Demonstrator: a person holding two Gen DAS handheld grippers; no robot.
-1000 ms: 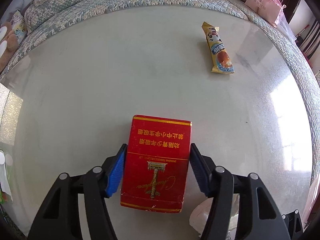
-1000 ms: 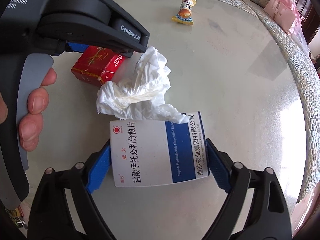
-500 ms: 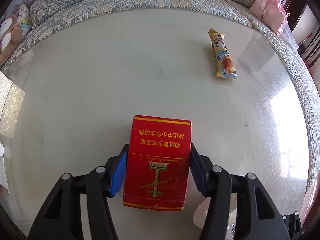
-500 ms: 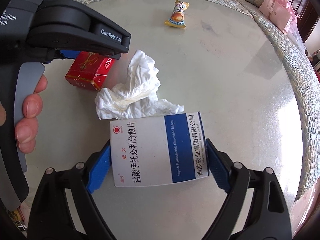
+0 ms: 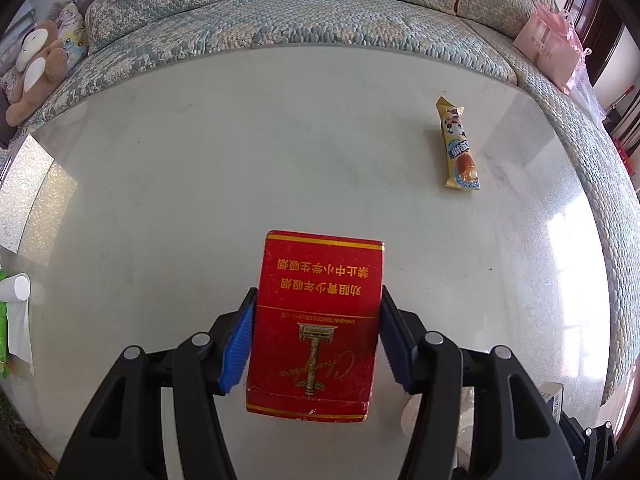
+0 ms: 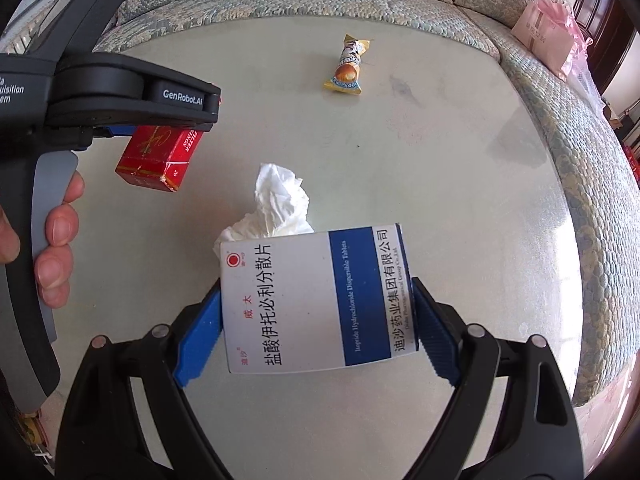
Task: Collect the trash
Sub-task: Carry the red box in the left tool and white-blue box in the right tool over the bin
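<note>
Red pack: red cigarette pack (image 5: 316,328) sits lower centre of the left wrist view, clamped between the blue pads (image 5: 237,350) of the left gripper (image 5: 316,334); it appears lifted off the table (image 5: 240,168).
Same pack, right wrist view: upper left (image 6: 160,156), under the black body of the left gripper (image 6: 120,96); person's fingers (image 6: 58,248) curl round the handle at the left edge.
Right gripper (image 6: 318,330): pinched onto a white-and-blue medicine box (image 6: 316,298), lower centre, pads pressing both short sides.
Tissue: crumpled white tissue (image 6: 280,204) lies on the table just above the box, its lower part hidden behind it.
Snack wrapper: yellow snack wrapper (image 5: 460,146) lies flat, upper right of the left view; upper centre (image 6: 350,68) of the right view, well apart from both grippers.
Surroundings: quilted sofa (image 5: 320,12) curves along the top edge; plush toy (image 5: 34,68) upper left; pink bag (image 5: 548,44) upper right.
</note>
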